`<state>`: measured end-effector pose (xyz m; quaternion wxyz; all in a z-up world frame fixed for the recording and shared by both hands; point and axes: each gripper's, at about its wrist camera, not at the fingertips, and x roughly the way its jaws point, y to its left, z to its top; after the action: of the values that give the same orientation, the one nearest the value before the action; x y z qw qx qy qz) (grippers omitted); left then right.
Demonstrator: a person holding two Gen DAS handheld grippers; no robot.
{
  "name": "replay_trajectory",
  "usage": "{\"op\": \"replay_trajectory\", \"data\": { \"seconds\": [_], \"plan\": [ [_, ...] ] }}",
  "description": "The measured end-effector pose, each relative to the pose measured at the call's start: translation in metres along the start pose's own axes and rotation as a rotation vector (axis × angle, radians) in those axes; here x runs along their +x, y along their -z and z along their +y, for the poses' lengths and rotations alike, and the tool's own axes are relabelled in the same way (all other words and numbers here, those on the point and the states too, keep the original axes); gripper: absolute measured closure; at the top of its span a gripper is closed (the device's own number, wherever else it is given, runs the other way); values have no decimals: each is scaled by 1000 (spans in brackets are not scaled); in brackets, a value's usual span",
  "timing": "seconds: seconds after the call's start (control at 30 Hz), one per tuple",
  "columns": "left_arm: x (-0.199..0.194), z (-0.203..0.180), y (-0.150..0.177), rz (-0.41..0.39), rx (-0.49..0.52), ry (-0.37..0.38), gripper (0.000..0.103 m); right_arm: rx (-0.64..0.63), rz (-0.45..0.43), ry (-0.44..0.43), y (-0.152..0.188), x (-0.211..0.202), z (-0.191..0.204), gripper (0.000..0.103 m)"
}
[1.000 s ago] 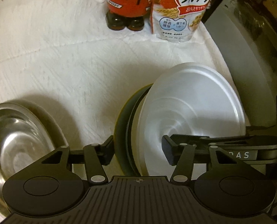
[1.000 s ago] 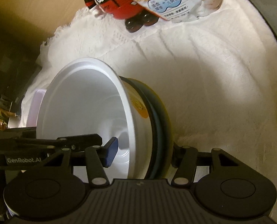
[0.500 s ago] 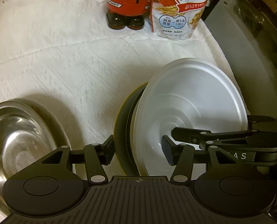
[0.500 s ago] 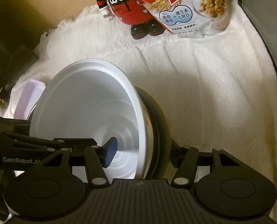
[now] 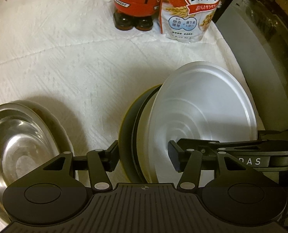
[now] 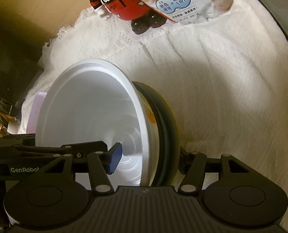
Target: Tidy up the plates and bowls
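A white bowl is nested in a stack with a dark plate under it, held tilted above the white cloth. My left gripper is shut on the stack's rim, one finger inside the bowl and one behind the dark plate. My right gripper is shut on the same stack from the opposite side; the white bowl and the dark plate show there too. A steel bowl sits on a pale plate at the left.
A red figure bottle and a cereal bag stand at the back of the white cloth. A grey appliance stands at the right. A pale lilac container lies at the left in the right wrist view.
Both grippers keep their hold on the stack. The stack has shifted slightly with them, and the right wrist view has swung, so the bottle and bag sit differently in frame.
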<state>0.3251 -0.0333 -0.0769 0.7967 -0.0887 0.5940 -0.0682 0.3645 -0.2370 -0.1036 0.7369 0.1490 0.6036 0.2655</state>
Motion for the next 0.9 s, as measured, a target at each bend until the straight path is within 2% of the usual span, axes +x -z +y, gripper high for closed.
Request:
{"op": "replay_trajectory", "data": {
  "seconds": [0.27,0.53,0.9],
  "plan": [
    [-1,-1,-2,8,-7,-11,47,11,11,9,0,1,0,47],
    [-3,1,-3,18,-26,-2,47,73,35,21,-3,3,-2,47],
    [-3,1,1,16,-14,1,47,27,12,20,1,2,1,46]
  ]
}}
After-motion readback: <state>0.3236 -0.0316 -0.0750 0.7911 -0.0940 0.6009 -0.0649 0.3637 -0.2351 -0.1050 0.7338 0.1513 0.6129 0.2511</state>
